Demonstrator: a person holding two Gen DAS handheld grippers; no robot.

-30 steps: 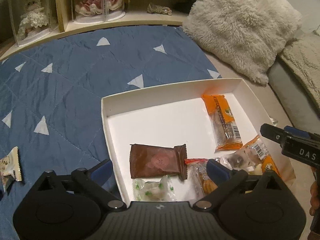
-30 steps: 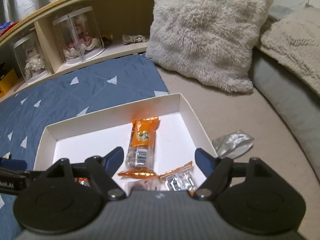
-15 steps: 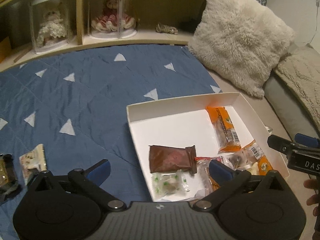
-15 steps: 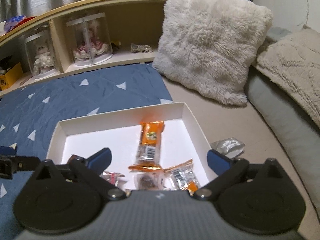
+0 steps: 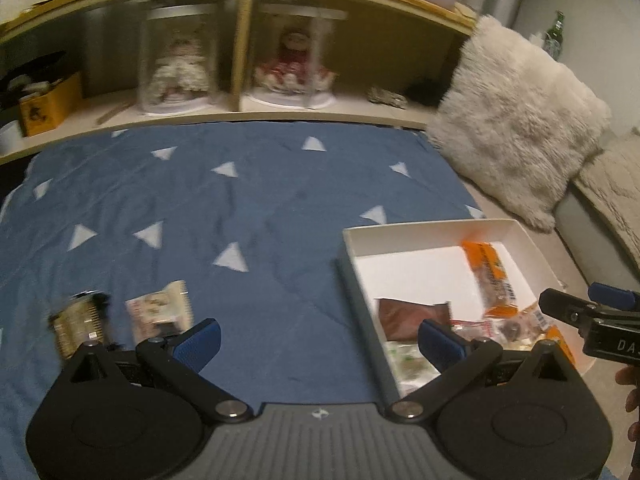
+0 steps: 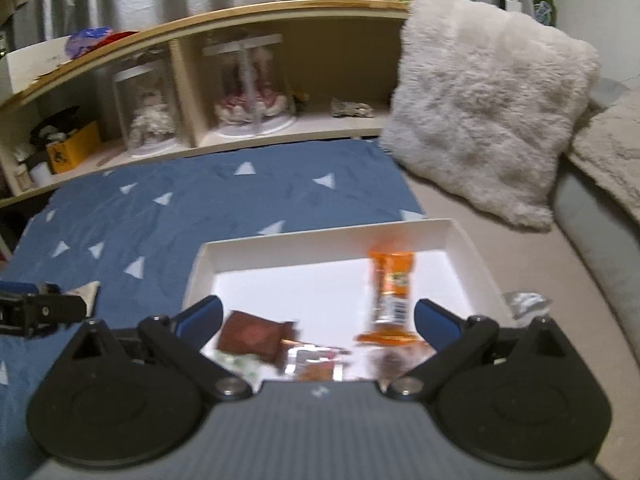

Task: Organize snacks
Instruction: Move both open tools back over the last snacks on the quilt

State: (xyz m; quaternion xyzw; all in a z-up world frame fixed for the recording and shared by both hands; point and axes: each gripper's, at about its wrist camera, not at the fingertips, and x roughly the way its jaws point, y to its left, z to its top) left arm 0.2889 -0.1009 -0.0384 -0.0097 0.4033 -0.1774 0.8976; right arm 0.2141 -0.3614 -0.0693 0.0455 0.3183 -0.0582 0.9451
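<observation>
left tool (image 5: 318,338) agape | blue quilt (image 5: 240,208) | fluffy pillow (image 5: 516,136)

white box (image 5: 424,236), blue blanket (image 5: 256,200) — white triangles

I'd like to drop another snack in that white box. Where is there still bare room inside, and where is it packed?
The white box is bare along its far wall and left half, between the brown packet and the orange packet. The near edge is crowded with small wrappers. Both grippers are open and empty.

Blue quilt (image 5: 248,208) carries white box (image 5: 416,240), two loose snack packets (image 5: 160,314)
</observation>
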